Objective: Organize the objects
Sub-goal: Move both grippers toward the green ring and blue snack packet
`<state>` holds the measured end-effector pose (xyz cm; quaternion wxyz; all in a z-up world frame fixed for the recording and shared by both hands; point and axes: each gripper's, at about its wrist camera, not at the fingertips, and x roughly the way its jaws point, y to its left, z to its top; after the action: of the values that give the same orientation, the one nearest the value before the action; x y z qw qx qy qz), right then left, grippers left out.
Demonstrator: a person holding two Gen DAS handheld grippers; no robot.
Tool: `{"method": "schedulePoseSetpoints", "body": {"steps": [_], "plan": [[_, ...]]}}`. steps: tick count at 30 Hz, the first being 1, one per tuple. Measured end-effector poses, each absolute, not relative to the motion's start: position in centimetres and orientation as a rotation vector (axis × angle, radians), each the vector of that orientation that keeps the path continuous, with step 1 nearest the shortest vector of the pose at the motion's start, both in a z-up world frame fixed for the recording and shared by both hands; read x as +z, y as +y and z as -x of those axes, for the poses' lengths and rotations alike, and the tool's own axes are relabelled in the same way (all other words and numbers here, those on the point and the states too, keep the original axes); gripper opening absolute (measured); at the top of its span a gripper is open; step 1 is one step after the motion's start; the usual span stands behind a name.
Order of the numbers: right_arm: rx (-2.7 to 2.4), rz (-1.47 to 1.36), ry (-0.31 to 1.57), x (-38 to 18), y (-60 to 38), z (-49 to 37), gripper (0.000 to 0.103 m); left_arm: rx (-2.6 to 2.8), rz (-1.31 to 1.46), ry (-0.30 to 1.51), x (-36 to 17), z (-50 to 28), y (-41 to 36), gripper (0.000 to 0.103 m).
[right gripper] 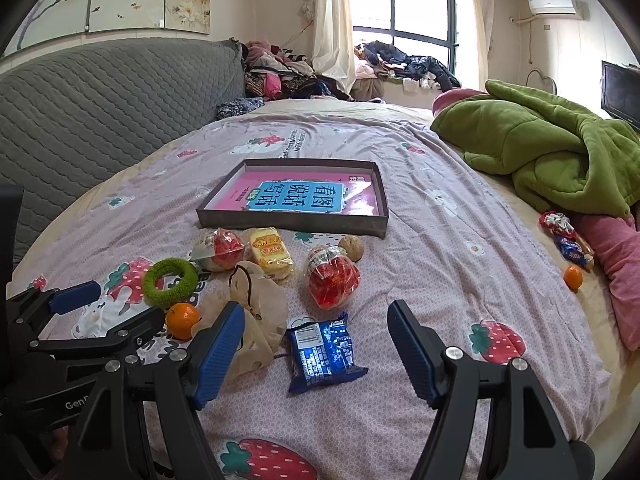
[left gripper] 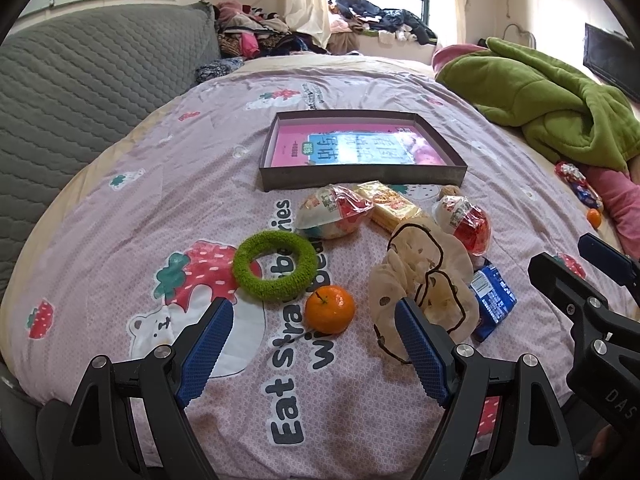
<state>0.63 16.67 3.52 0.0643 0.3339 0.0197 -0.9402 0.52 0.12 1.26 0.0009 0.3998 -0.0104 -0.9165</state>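
Note:
A dark shallow box (left gripper: 362, 178) (right gripper: 292, 222) with a pink and blue book in it lies on the bed. In front of it lie a green fuzzy ring (left gripper: 275, 265) (right gripper: 171, 282), an orange (left gripper: 330, 309) (right gripper: 182, 320), a beige patterned cloth (left gripper: 424, 280) (right gripper: 250, 312), a blue snack packet (left gripper: 493, 300) (right gripper: 323, 354), two red-and-white wrapped snacks (left gripper: 334, 212) (left gripper: 466, 220), a yellow packet (left gripper: 394, 204) (right gripper: 270, 254) and a walnut (right gripper: 352, 247). My left gripper (left gripper: 316, 338) is open, just short of the orange. My right gripper (right gripper: 316, 340) is open around the blue packet's near end.
A green blanket (left gripper: 552, 100) (right gripper: 560, 148) lies at the right with pink cloth, candy wrappers (right gripper: 566, 236) and a second orange (right gripper: 573, 277) beside it. A grey quilted headboard (left gripper: 80, 92) stands at the left. Piled clothes lie by the window.

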Motion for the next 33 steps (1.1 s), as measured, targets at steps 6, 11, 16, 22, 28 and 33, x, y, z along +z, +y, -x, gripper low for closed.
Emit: {"method": "schedulePoseSetpoints", "body": {"steps": [6,11,16,22,28,33], "plan": [[-2.842,-1.004,0.059,3.7,16.8,-0.8,0.073,-2.885,-1.249,-0.02,1.4,-0.6,-0.2,0.084],[-2.853,-1.003,0.071,4.1,17.2,-0.6,0.073,-2.912,-1.223,0.047,2.6,-0.2,-1.7,0.084],[-2.886,-0.979,0.055,4.9,18.0,-0.6,0.073,-2.914,-1.19,0.089,3.7,0.4,-3.9,0.084],[-2.896,-0.951,0.042,5.7,18.5,-0.6,0.073,-2.92,-1.174,0.118,4.4,0.7,-6.3,0.084],[-2.885,-0.96,0.058,5.6,18.5,-0.5,0.073,-2.933,-1.213,0.142,3.8,0.8,-7.2,0.084],[-2.846,-1.026,0.063,4.2,18.4,-0.1,0.073,-2.929,-1.279,0.111,2.4,1.2,-6.9,0.084]]}}
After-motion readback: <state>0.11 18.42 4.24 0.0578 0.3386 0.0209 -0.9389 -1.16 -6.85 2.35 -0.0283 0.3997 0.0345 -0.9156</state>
